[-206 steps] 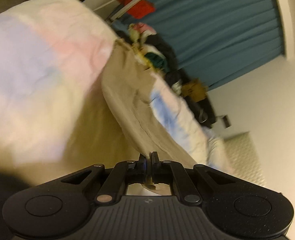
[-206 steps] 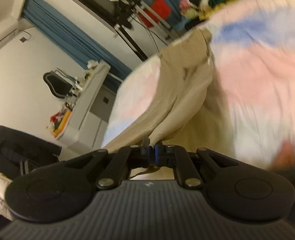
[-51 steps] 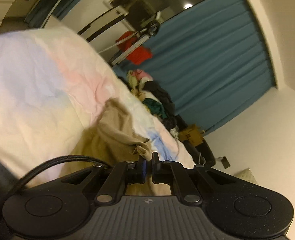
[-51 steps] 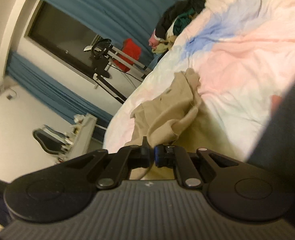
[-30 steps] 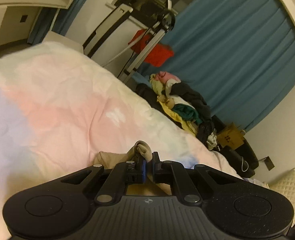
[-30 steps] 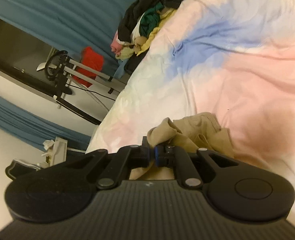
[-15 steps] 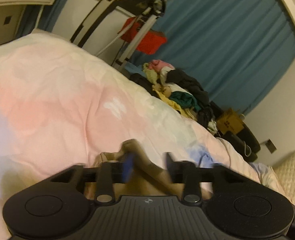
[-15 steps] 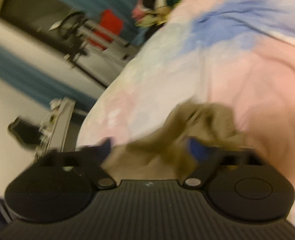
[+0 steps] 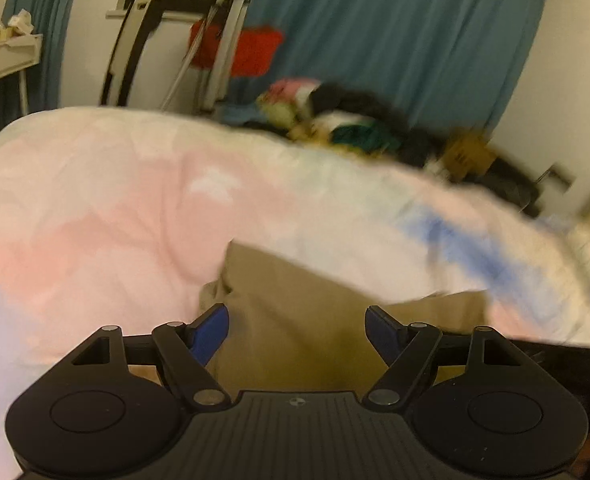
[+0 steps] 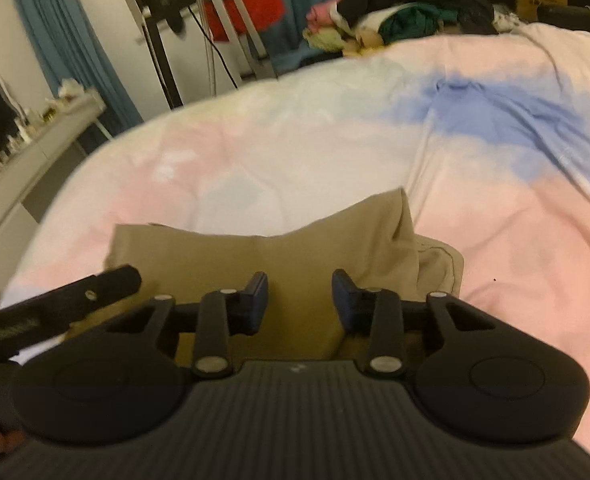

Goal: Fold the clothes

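Left wrist view: left gripper (image 9: 297,326) fingers spread wide, holding nothing — tan garment (image 9: 315,320) lies folded on the bed (image 9: 95,208), near its front edge. Fold looks laid; next move probably calls for smoothing or a second fold.

Right wrist view: right gripper (image 10: 300,298) fingers also apart, empty, over the garment. Clothes pile (image 10: 395,20) at the bed's far edge; blue curtains (image 10: 55,40) behind.
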Tool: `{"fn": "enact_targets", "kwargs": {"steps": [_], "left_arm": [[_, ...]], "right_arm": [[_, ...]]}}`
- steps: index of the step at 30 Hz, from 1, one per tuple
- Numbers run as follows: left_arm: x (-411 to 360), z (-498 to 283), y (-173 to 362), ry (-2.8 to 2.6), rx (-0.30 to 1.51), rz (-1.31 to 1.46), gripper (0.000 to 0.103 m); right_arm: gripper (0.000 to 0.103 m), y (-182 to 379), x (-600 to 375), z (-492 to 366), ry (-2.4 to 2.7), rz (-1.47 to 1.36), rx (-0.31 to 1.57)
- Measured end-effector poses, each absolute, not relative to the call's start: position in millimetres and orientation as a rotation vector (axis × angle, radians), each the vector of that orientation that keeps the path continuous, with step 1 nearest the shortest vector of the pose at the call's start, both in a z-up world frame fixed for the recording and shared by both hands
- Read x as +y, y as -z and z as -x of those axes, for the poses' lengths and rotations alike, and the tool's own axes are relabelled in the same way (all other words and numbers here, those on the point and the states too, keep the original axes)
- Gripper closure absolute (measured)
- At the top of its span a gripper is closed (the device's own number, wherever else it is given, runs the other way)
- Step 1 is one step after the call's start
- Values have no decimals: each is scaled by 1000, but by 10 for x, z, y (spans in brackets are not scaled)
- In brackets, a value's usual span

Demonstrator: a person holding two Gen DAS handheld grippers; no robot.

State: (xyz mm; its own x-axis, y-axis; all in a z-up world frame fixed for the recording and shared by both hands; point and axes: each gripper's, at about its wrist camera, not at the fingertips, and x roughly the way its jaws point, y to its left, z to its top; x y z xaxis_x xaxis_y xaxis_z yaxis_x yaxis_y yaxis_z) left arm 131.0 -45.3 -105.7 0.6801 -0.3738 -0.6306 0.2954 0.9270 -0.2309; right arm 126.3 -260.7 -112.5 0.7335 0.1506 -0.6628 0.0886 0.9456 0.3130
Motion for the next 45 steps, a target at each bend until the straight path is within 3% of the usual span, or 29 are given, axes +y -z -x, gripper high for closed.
{"fn": "enact_targets", "kwargs": {"steps": [8, 20, 29, 37, 40, 42, 44, 45], "left_arm": [[-485, -1300, 1125, 378, 747, 56, 28], [-426, -409, 633, 435, 648, -9, 27], [-387, -173, 895, 444, 777, 7, 27], [91, 111, 803, 513, 834, 312, 22], [203, 68, 930, 524, 905, 463, 22], [187, -41, 1042, 529, 951, 537, 22], [142, -157, 1146, 520, 979, 596, 22], [131, -212, 1199, 509, 991, 626, 22]], "right_arm": [[66, 1246, -2490, -1388, -26, -255, 748], [65, 647, -2362, -450, -95, -180, 624], [65, 1010, -2312, -230, -53, -228, 757], [63, 887, -2354, 64, -32, -326, 703], [58, 888, -2459, 160, -57, -484, 699], [27, 914, -2523, 225, -77, -599, 693], [15, 917, -2533, 302, -75, -667, 674], [17, 914, -2520, 316, -86, -675, 671]]}}
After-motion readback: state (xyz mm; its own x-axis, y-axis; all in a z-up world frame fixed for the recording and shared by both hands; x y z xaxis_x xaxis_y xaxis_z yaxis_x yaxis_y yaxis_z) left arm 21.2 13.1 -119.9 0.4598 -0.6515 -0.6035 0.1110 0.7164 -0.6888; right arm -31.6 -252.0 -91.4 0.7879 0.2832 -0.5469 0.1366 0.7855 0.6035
